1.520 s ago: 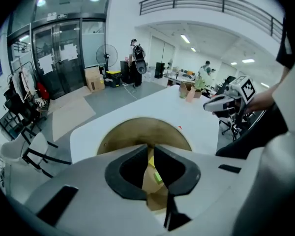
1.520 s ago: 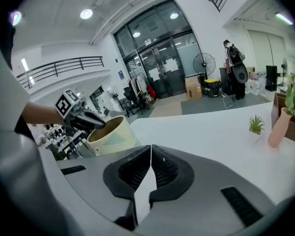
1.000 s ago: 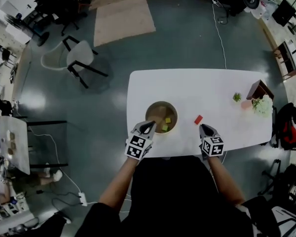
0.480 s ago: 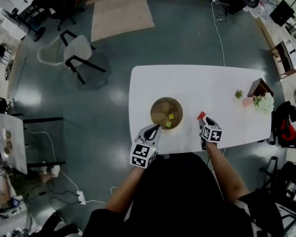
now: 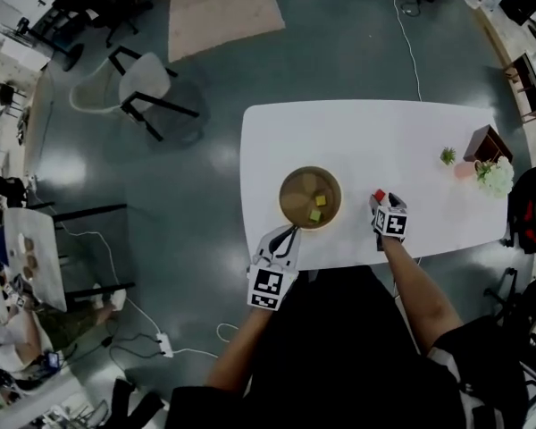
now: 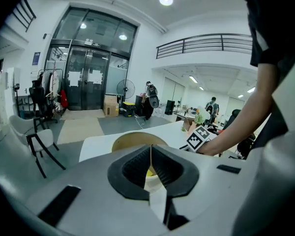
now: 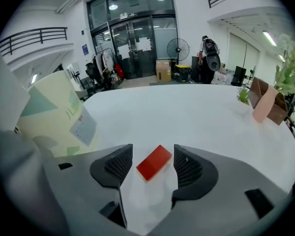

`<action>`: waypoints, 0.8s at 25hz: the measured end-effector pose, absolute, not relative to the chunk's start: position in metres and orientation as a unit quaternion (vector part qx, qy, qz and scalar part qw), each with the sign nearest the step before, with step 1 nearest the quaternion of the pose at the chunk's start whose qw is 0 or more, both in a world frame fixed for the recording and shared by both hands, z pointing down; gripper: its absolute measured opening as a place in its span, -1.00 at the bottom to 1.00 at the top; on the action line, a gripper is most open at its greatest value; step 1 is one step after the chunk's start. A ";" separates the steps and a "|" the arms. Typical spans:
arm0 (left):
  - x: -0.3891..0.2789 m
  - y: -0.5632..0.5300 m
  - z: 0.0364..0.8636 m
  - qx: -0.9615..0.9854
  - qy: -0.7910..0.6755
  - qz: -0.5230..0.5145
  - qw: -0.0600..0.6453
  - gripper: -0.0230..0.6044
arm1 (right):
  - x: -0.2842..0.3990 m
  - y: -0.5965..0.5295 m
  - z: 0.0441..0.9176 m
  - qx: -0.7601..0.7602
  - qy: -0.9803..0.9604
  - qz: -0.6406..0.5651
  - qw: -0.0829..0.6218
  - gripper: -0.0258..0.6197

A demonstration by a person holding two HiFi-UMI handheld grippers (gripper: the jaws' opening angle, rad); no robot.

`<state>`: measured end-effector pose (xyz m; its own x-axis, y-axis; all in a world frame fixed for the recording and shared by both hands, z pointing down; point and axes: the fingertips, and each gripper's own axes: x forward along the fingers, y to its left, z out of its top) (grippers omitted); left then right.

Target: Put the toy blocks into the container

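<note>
Right tool [image 7: 152,154], jaws just opened, straddles the red block [image 7: 154,162] untouched — container [image 5: 284,195] holds green and yellow blocks [image 5: 314,214]; left tool [image 6: 151,154] closed.

The container [image 5: 290,184] stands on the table [image 5: 375,137] near its front edge, with two blocks [image 5: 315,214] in it. A loose block [image 5: 379,195] lies just right of it, a plant [image 5: 448,156] farther right.

White table [image 5: 366,141], small green plant [image 5: 448,156] and brown box [image 5: 488,143] at its right end — white chair [image 5: 143,83], tan rug [image 5: 219,7] beyond
</note>
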<state>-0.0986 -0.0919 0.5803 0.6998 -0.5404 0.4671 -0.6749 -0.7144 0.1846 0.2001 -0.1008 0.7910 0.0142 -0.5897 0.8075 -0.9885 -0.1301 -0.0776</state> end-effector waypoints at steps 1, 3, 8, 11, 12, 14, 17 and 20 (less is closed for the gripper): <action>-0.097 -0.092 0.580 0.905 -0.336 0.193 0.176 -0.90 | 0.199 -0.102 0.794 0.655 -0.599 0.366 0.278 -0.21; -0.094 -0.092 0.581 0.903 -0.338 0.189 0.186 -0.90 | 0.198 -0.103 0.800 0.653 -0.596 0.369 0.287 -0.20; -0.088 -0.097 0.581 0.900 -0.343 0.187 0.194 -0.90 | 0.200 -0.103 0.812 0.655 -0.580 0.386 0.292 -0.18; -0.084 -0.099 0.579 0.898 -0.348 0.180 0.200 -0.90 | 0.203 -0.099 0.822 0.656 -0.568 0.405 0.289 -0.18; -0.085 -0.098 0.578 0.898 -0.348 0.178 0.202 -0.90 | 0.201 -0.097 0.826 0.654 -0.566 0.411 0.289 -0.17; -0.089 -0.099 0.575 0.898 -0.348 0.177 0.203 -0.90 | 0.191 -0.097 0.834 0.645 -0.570 0.416 0.293 -0.17; -0.089 -0.104 0.572 0.896 -0.354 0.174 0.202 -0.90 | 0.189 -0.101 0.835 0.635 -0.576 0.407 0.314 -0.18; -0.088 -0.107 0.570 0.895 -0.359 0.170 0.202 -0.90 | 0.192 -0.101 0.833 0.635 -0.579 0.398 0.322 -0.18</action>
<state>-0.0882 -0.1070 0.5701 0.6847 -0.5740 0.4492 -0.7114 -0.6603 0.2406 0.1922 -0.1005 0.8328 0.0134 -0.4791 0.8777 -0.9910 -0.1233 -0.0522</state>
